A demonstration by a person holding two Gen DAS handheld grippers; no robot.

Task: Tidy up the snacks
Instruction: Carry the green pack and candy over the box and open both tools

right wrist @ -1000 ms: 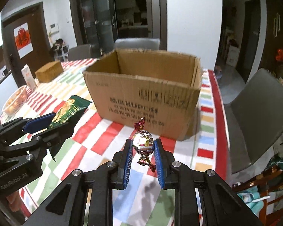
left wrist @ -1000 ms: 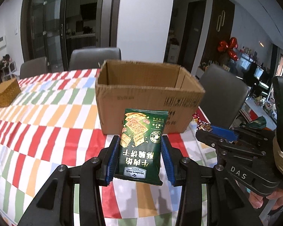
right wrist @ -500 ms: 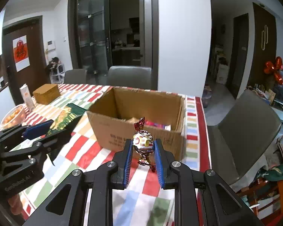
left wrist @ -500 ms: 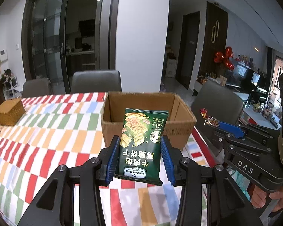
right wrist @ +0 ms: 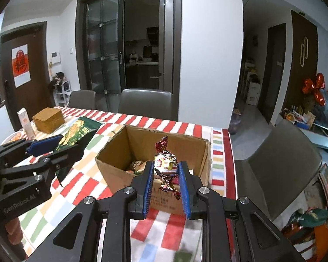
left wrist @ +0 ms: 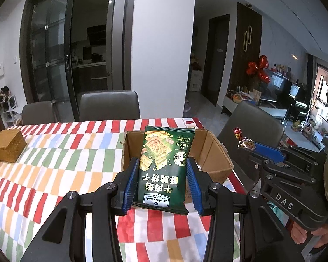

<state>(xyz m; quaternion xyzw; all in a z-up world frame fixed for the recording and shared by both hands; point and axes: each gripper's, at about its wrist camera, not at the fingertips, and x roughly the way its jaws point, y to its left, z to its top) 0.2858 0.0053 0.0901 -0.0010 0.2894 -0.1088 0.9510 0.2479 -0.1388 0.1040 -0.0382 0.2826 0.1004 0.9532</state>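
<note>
Change since a second ago: both hands have risen. The cardboard box (right wrist: 155, 152) was seen side-on with its printed wall filling the view; now both cameras look down over its rim into the open top, where a few packets already lie. Judgement: lift phase about done, carry over the opening and drop comes next.

Left gripper (left wrist: 164, 183): narrow, blue pads clamped on the sides of the green cracker packet (left wrist: 166, 166), held upright, label upside down, in the air in front of the box's near wall.

Right gripper (right wrist: 165, 184): almost closed, pinching the foil-wrapped candy (right wrist: 165, 166) at its middle, twisted ends sticking out above and below.

Box sits near the right edge of the striped worktop (left wrist: 54, 166), by the far right corner.
</note>
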